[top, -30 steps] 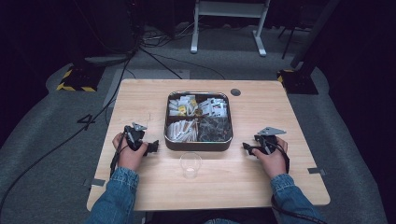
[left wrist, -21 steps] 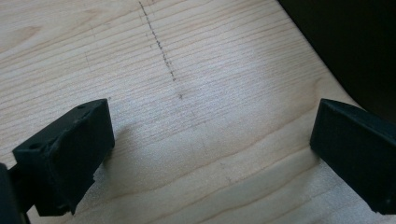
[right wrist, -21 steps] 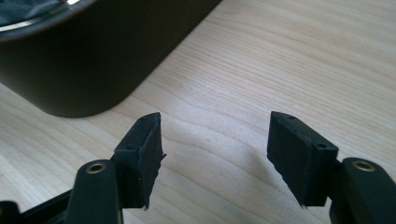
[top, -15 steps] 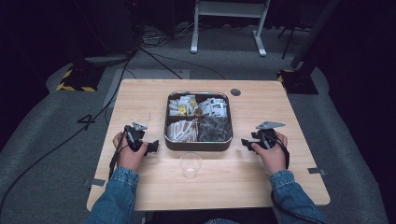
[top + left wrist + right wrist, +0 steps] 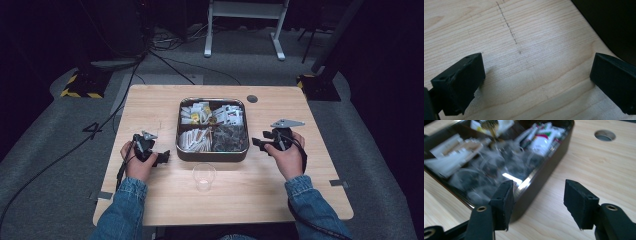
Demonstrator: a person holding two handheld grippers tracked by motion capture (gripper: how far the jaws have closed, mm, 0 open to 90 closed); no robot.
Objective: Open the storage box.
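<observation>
A dark metal tray (image 5: 212,154) stands in the middle of the wooden table (image 5: 150,105), divided into compartments of white sachets (image 5: 197,139) and dark wrapped packets (image 5: 230,136). In front of it stands a small clear plastic cup (image 5: 204,176). My left gripper (image 5: 162,158) rests on the table left of the tray, open, with bare wood between its jaws (image 5: 536,75). My right gripper (image 5: 257,143) hovers at the tray's right side, pointing at it. Its jaws have just been closing a little, and it is still open (image 5: 539,195) and holds nothing. The tray's wall (image 5: 544,175) lies just beyond them.
A round cable hole (image 5: 252,99) sits in the table behind the tray's right corner, also seen in the right gripper view (image 5: 605,135). Cables and a white stand (image 5: 245,25) are on the grey floor beyond the table. Yellow-black floor markers (image 5: 80,85) flank the table.
My right hand has lifted off the table and risen beside the tray's right wall, its jaws narrowing slightly. The left hand, cup and tray have stayed put.
</observation>
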